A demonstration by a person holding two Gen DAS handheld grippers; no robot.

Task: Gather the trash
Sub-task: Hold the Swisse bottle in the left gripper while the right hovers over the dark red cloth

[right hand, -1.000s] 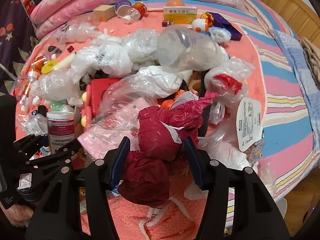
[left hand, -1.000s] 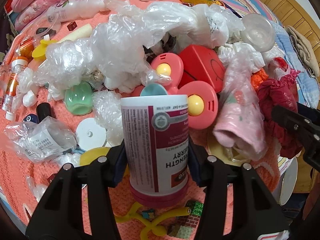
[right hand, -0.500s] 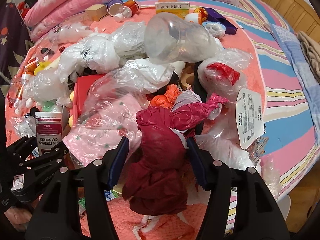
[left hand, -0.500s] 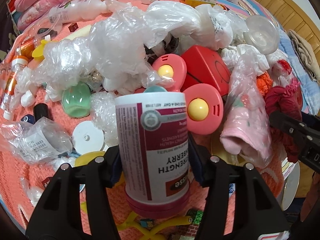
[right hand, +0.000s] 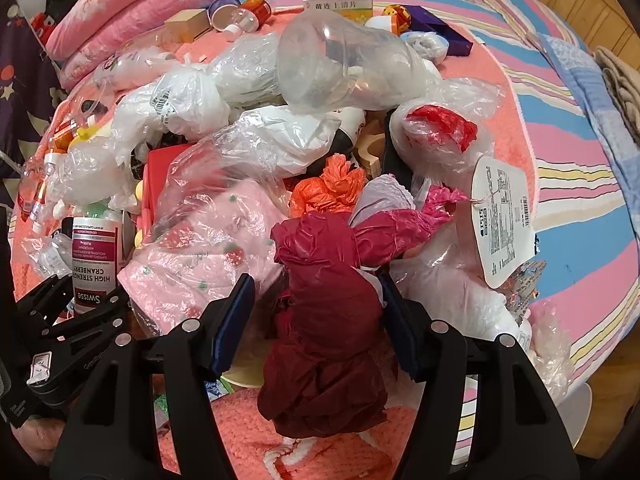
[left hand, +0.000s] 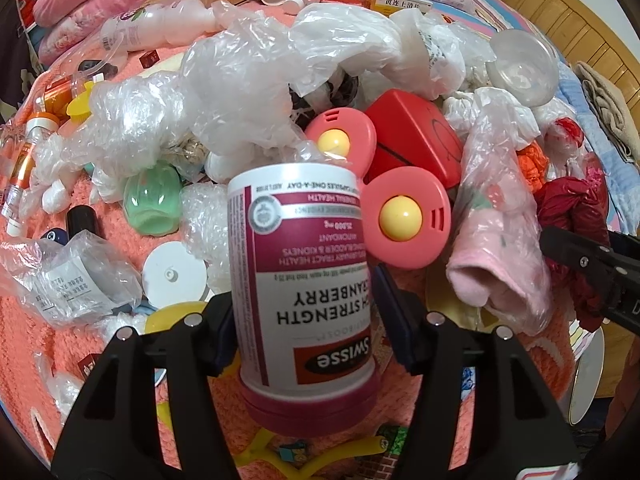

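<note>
Gripping, left gripper [left hand: 304,312]: clenched on inverted Swisse bottle [left hand: 300,280]; label legible only here.
Right gripper [right hand: 318,320]: grasping dark red bag [right hand: 328,340]; striped blanket [right hand: 568,152] visible only here.

We see a bed [right hand: 568,152] under a striped sheet, a coral fleece blanket [left hand: 24,320] spread over it. Crumpled clear plastic bags [left hand: 248,76] heap at the blanket's middle. A white disc [left hand: 174,274] and green cup [left hand: 152,204] lie towards its left edge. Pink quilts [right hand: 132,12] line the far edge.
</note>
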